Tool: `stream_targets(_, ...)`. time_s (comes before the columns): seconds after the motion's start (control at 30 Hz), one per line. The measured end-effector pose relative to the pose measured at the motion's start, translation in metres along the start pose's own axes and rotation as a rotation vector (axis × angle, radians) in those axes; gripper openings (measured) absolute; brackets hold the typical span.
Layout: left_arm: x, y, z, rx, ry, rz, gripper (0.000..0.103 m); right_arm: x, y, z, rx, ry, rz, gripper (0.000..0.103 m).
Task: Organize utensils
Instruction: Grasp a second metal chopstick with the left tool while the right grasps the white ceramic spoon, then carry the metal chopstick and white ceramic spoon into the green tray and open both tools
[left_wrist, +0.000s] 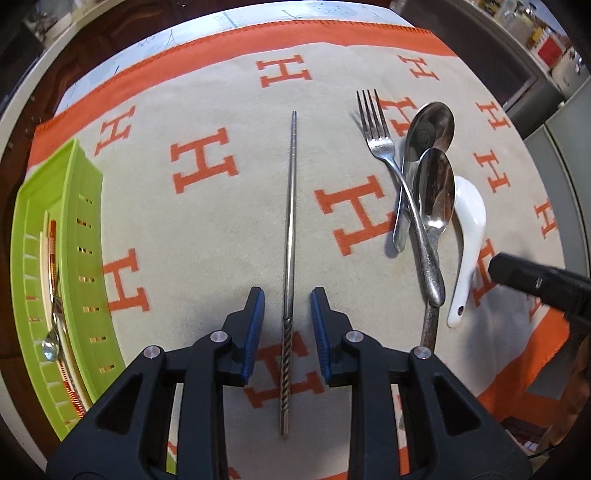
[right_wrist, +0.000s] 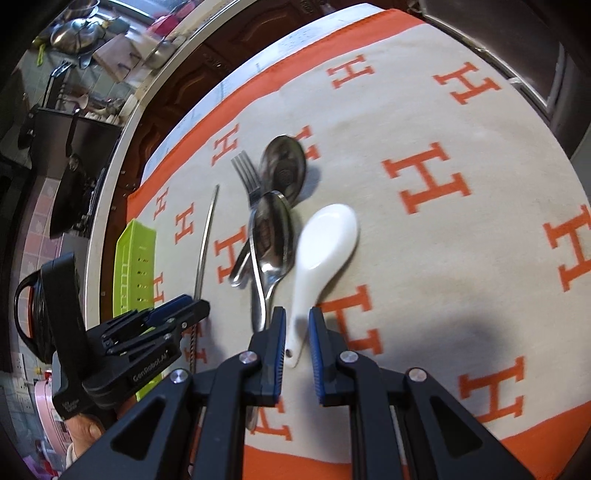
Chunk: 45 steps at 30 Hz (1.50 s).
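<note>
A long metal chopstick (left_wrist: 290, 236) lies on the cloth, its twisted end between the open fingers of my left gripper (left_wrist: 288, 301). A fork (left_wrist: 391, 170), two metal spoons (left_wrist: 434, 192) and a white ceramic spoon (left_wrist: 467, 236) lie piled to the right. In the right wrist view my right gripper (right_wrist: 297, 319) is open around the white spoon's handle (right_wrist: 297, 332), not clamped. The same metal spoons (right_wrist: 271, 232), fork (right_wrist: 245, 173) and chopstick (right_wrist: 205, 243) lie beyond. The green utensil tray (left_wrist: 51, 258) at the far left holds some cutlery.
A cream cloth with orange H letters (left_wrist: 207, 158) and an orange border covers the table. The left gripper body (right_wrist: 147, 332) shows at the lower left of the right wrist view, a hand beneath it. Kitchen counter, pans and cabinets lie beyond the table edge (right_wrist: 110, 192).
</note>
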<state>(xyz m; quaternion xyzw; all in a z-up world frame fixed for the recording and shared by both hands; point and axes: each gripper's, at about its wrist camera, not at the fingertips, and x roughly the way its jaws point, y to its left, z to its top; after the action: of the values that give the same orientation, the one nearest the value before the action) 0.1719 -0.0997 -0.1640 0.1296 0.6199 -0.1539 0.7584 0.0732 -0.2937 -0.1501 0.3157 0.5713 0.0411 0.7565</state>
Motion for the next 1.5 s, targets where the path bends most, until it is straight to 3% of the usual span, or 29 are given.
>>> stream_targets(0.17, 0.001, 0.001, 0.007, -0.018, 0.012, -0.019, 0.019, 0.006, -0.012, 0.003, 0.04, 0.005, 0.0, 0.013)
stream_targets(0.27, 0.001, 0.003, 0.005, -0.031, 0.006, -0.054, 0.003, 0.009, -0.017, 0.003, 0.056, 0.013, 0.009, 0.013)
stream_targets(0.83, -0.001, 0.008, -0.007, -0.153, -0.011, -0.203, 0.003, 0.024, -0.023, 0.01, 0.105, -0.098, 0.18, 0.024)
stream_targets(0.9, -0.001, 0.01, -0.008, -0.173, -0.012, -0.221, 0.003, 0.025, -0.021, 0.01, 0.094, -0.107, 0.18, 0.022)
stream_targets(0.93, -0.001, 0.011, -0.01, -0.185, -0.015, -0.227, 0.003, 0.025, -0.02, 0.009, 0.089, -0.112, 0.171, 0.012)
stream_targets(1.1, -0.011, 0.017, -0.02, -0.203, -0.048, -0.216, 0.003, 0.022, -0.016, 0.002, 0.068, -0.133, 0.161, 0.007)
stream_targets(1.3, -0.035, 0.029, -0.034, -0.223, -0.096, -0.229, 0.003, 0.008, 0.008, -0.007, -0.019, -0.161, 0.148, 0.007)
stream_targets(1.5, -0.069, 0.046, -0.05, -0.247, -0.155, -0.25, 0.003, 0.0, 0.056, -0.015, -0.151, -0.14, 0.194, 0.007)
